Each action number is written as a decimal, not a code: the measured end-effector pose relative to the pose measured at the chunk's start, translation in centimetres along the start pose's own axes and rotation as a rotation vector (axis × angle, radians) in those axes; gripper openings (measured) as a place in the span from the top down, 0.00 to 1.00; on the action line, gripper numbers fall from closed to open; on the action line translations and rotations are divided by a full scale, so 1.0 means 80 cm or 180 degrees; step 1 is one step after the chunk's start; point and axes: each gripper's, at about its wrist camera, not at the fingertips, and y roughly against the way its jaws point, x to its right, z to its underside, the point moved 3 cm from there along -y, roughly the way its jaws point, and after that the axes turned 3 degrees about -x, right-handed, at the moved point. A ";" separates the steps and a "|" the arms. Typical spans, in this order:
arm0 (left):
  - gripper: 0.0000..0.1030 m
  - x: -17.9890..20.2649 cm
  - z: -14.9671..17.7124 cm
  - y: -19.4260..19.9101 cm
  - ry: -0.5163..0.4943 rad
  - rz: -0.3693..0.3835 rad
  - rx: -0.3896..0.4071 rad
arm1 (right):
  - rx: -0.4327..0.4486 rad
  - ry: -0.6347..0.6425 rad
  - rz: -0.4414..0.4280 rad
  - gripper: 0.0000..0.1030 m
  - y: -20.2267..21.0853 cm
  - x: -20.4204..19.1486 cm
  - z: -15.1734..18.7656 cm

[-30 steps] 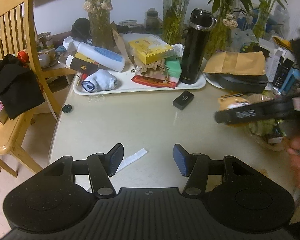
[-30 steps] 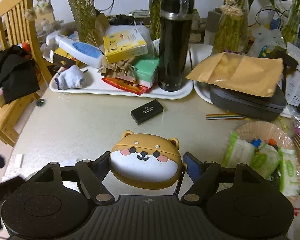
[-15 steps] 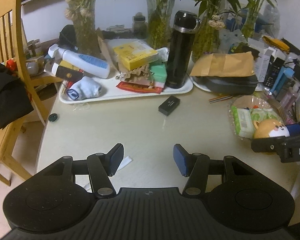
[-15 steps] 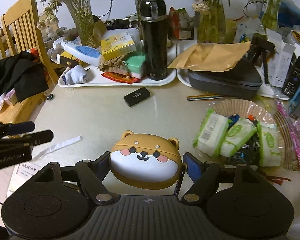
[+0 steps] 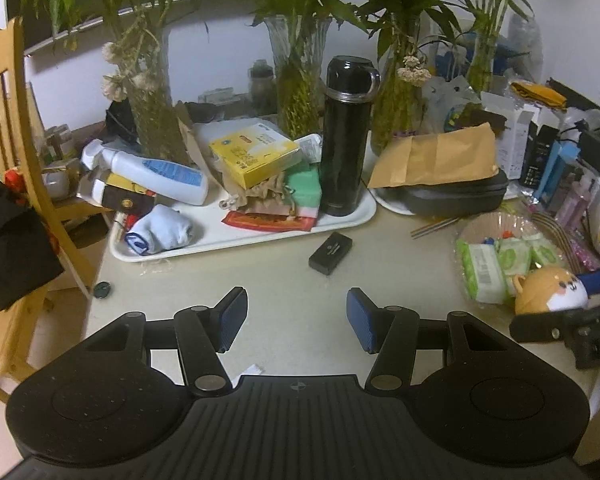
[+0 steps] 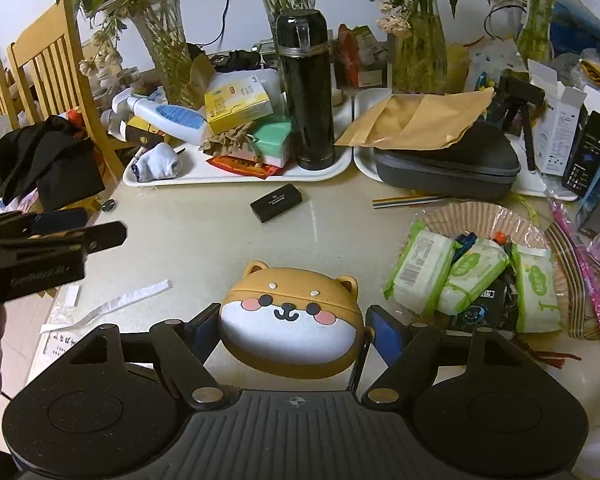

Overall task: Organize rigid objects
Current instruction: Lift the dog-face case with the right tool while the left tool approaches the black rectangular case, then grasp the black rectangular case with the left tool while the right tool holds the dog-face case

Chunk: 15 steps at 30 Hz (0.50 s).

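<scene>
My right gripper [image 6: 290, 330] has carried the dog-faced case [image 6: 290, 322] across the counter [image 6: 204, 240], away from the black box [image 6: 276, 203] toward the basket [image 6: 480, 216] of wipes. My left gripper [image 5: 296, 314] has drifted off the paper strip [image 6: 112, 306].

Glossy black flask [image 6: 306, 92]; smooth matt dog-face case [image 6: 290, 320]; crinkled brown paper envelope [image 6: 416, 120]; wood chair [image 6: 56, 68].

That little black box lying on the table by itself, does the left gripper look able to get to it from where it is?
Probably yes. The left gripper is open and empty, and the black box lies ahead of it on bare table, apart from the white tray. Nothing stands between them.
</scene>
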 end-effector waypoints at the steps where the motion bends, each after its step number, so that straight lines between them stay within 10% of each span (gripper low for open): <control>1: 0.47 0.001 -0.001 -0.004 -0.0016 0.0063 0.0008 | -0.0001 0.0002 -0.0002 0.24 0.000 0.001 0.000; 15: 0.47 0.022 -0.012 -0.094 -0.0279 0.0235 -0.0061 | -0.0085 0.0036 -0.0090 0.23 -0.006 0.008 0.000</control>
